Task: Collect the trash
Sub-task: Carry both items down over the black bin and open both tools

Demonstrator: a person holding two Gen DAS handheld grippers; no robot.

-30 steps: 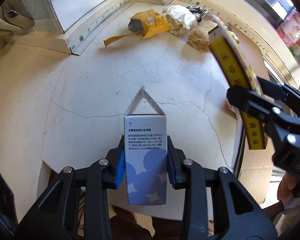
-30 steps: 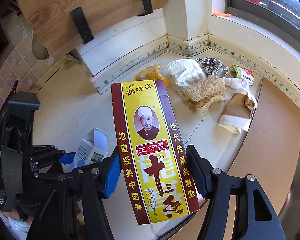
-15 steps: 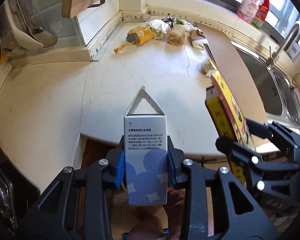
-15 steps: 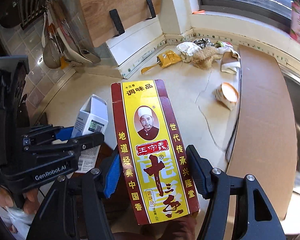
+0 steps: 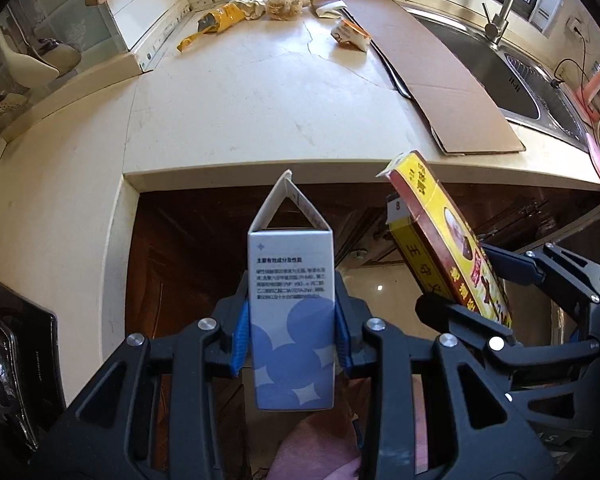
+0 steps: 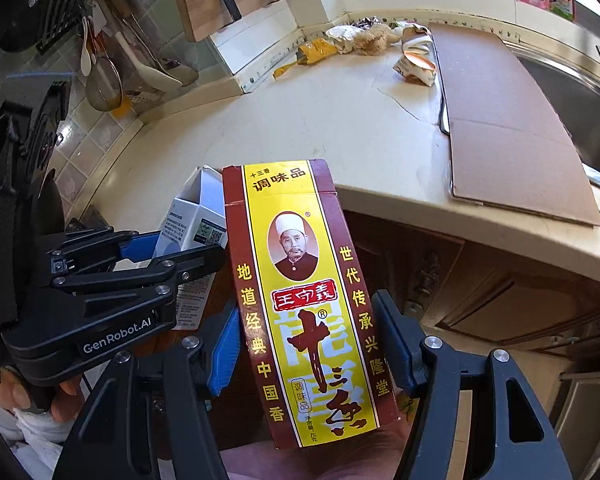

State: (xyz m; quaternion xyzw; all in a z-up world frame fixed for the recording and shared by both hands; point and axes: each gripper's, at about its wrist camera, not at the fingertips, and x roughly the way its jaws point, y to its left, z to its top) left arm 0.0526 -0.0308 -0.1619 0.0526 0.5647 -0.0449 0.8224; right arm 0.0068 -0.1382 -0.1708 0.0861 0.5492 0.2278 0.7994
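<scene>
Both cartons look empty, so light and easy to crush; squeezing across the flat sides low down seems safest. Left hand-held gripper (image 5: 288, 340) is clamped on the blue-and-white carton (image 5: 292, 316), right hand-held gripper (image 6: 312, 352) grips the yellow spice box (image 6: 304, 300), both held out past the desk (image 5: 260, 100) edge.

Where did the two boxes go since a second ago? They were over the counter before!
Both hands pulled back from the countertop: the blue-and-white carton in the left gripper and the yellow spice box in the right gripper now hang past its front edge, over the wooden cabinets. Both grips stayed the same, and the trash pile in the corner stayed put.
</scene>
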